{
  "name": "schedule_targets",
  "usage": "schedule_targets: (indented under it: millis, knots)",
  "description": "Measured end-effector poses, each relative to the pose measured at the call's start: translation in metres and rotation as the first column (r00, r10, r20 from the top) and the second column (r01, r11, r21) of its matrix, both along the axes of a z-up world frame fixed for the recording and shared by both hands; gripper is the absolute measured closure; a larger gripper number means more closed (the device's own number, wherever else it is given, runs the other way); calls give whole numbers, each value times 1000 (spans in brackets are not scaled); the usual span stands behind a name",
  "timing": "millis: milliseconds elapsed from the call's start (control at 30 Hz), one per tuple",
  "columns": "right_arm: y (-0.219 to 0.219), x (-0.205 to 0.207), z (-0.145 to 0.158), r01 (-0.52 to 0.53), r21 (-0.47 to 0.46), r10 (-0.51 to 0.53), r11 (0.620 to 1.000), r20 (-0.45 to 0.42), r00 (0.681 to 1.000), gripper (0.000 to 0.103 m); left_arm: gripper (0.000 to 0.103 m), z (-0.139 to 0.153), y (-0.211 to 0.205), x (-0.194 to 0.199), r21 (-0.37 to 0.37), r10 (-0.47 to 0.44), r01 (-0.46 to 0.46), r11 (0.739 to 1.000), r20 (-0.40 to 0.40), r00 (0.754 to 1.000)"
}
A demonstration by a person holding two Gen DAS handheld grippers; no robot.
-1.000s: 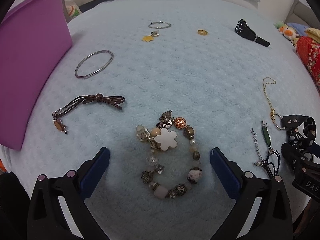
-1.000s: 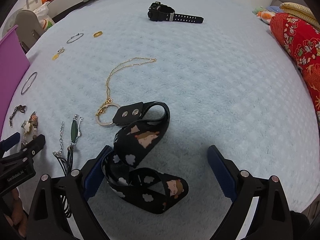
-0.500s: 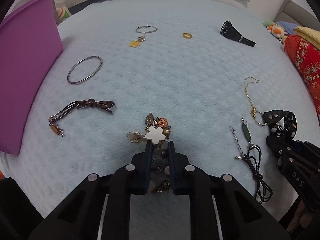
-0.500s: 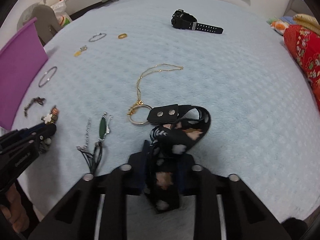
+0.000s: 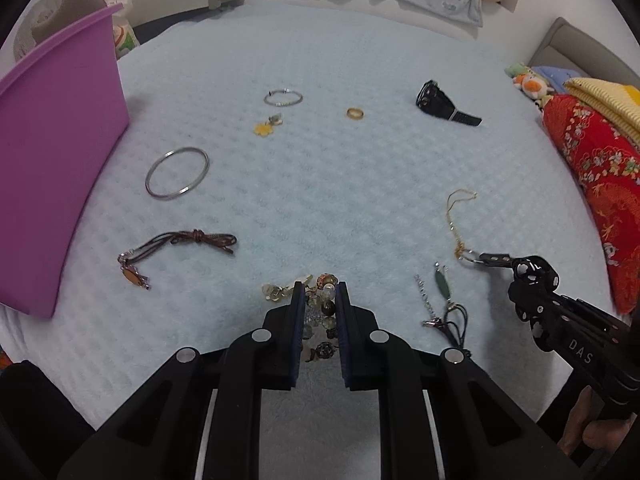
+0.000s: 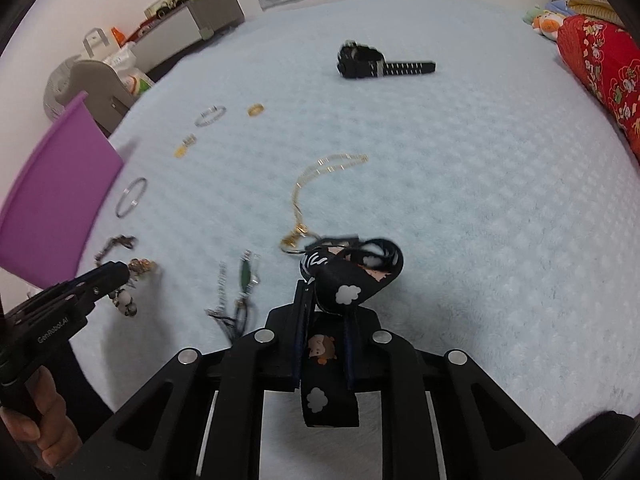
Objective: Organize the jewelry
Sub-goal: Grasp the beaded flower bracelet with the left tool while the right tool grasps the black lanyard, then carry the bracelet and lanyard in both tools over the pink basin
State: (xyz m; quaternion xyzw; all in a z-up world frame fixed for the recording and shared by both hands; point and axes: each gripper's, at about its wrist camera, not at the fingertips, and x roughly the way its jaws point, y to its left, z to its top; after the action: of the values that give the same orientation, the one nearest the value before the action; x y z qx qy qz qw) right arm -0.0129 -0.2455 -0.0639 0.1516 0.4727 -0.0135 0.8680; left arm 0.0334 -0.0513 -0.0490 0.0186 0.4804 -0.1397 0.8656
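The beaded bracelet (image 5: 320, 312) sat clamped in my left gripper (image 5: 319, 300), the black strap (image 6: 344, 280) in my right gripper (image 6: 322, 308); both had just closed and lifted off the bed (image 5: 340, 184), so carrying them to the purple bin (image 5: 52, 168) looked next.

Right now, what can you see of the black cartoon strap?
The black cartoon strap looks like woven fabric printed with white clouds and small animal faces. The right tongs are shut on it; one end hangs between the fingers toward the camera, the rest loops ahead. A tab with two studs joins it to a metal ring clipped to the gold chain on the pale blue blanket.
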Motion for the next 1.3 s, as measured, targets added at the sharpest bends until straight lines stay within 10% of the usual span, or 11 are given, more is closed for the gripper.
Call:
schedule_targets:
  millis: [667, 1000, 1300]
  knots:
    - [62, 25, 156, -148, 26, 137, 989, 256, 957, 88, 88, 136, 56, 0, -126, 21, -1, 992, 158, 987]
    - [148, 77, 283, -358, 7, 316, 934, 455, 832, 88, 88, 233, 136, 23, -134, 119, -85, 987, 270, 956]
    - [258, 143, 335, -548, 9, 470, 837, 503, 726, 88, 88, 265, 238, 54, -124, 302, -277, 953, 286, 910]
